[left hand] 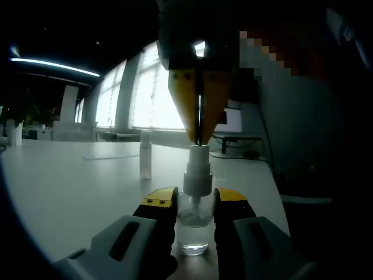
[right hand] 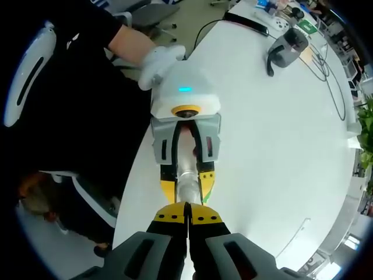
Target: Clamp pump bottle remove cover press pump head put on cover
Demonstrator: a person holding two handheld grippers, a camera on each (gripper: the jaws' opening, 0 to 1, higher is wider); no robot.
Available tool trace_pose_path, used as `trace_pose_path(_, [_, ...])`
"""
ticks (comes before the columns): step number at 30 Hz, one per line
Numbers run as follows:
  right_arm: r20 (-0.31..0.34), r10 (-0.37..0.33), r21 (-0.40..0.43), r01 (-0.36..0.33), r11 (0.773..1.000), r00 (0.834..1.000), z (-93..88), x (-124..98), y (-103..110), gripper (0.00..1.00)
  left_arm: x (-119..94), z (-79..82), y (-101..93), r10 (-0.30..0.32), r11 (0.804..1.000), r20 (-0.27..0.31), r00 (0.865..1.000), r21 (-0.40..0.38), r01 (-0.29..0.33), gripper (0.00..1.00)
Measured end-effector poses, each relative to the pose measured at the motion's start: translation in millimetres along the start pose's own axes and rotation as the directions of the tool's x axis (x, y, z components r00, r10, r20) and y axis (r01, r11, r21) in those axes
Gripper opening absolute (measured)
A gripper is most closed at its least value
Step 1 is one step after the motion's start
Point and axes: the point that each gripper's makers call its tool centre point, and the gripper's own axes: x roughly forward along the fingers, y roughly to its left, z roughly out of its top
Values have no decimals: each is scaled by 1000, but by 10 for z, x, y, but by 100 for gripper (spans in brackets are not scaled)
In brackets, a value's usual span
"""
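A clear pump bottle (left hand: 193, 228) with a white pump head (left hand: 197, 170) stands on the white table (left hand: 70, 175). My left gripper (left hand: 195, 198) is shut on the bottle's body, one yellow-tipped jaw on each side. My right gripper (left hand: 198, 139) comes down from above, shut, with its tips resting on top of the pump head. The clear cover (left hand: 145, 154) stands upright on the table, behind and to the left. In the right gripper view my right gripper (right hand: 187, 219) points straight down at the bottle (right hand: 187, 185), which the left gripper (right hand: 187, 178) clamps.
A person's gloved hand (right hand: 158, 63) holds the left gripper at the table's edge (right hand: 140, 175). A dark headset (right hand: 285, 45) and cables lie far across the table. Bright windows (left hand: 151, 93) and a desk with a monitor (left hand: 233, 119) stand behind.
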Motion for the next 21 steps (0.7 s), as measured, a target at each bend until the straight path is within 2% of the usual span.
trace_pose_path(17, [23,-1,23,0,1000,1000,-7,37,-2,0,1,-1,-5,0,1000,0,1000,0,0,16])
trace_pose_path(21, [23,-2,7,2,1000,1000,0,45,-1,0,0,-1,-2,1,1000,0,1000,0,-1,16])
